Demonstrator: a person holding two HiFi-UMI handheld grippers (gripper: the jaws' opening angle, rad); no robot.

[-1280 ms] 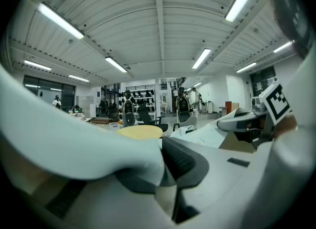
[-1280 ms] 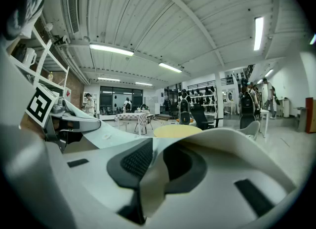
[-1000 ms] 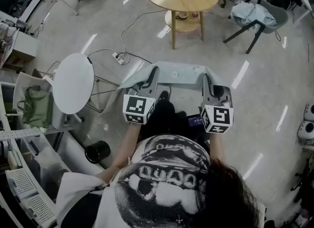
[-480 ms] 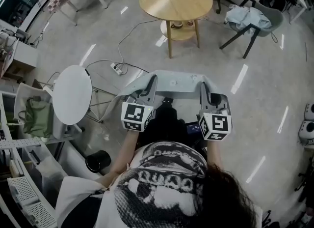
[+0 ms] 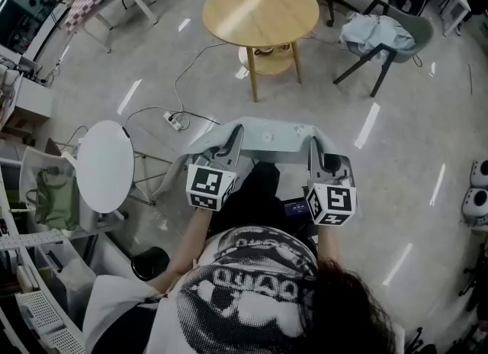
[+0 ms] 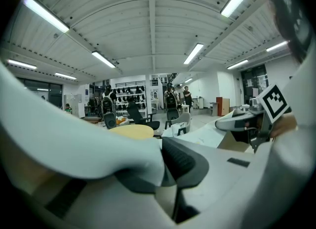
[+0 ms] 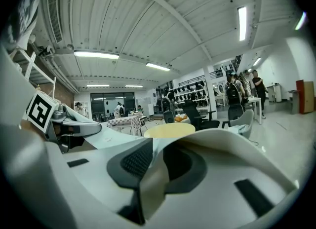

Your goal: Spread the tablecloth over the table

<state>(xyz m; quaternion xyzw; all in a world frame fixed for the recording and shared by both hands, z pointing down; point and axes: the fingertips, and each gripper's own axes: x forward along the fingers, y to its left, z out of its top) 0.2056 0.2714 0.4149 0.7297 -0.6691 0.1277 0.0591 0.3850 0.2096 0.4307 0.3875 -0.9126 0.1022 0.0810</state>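
A person stands and holds a claw in each hand. The left claw is shut almost all the way, and its two jaws pinch an edge of the tablecloth. In the left gripper view a thin fold of the cloth sits right between the dark pads. The right claw is shut on the tablecloth too. Its jaws are a bit wider apart than the left ones, because a thicker fold of cloth is squeezed between them.

The tablecloth is pale, a kind of light blue-grey. It is up in the air in front of the person, pulled out flat from one claw to the other. On the left side a loose corner hangs down. The two claws are side by side, and both point forward and a little down.

The round wooden table stands farther ahead on the shiny floor. The tablecloth is not on it and is well apart from it. The table top is bare, and a lower shelf under it holds some small things that are too tiny to make out.

To the left is a small white table. A white power strip lies on the floor with a wire that runs toward the wooden table. A chair with some pale cloth piled on it stands to the right of the wooden table. A black bin is low on the left, near the person.
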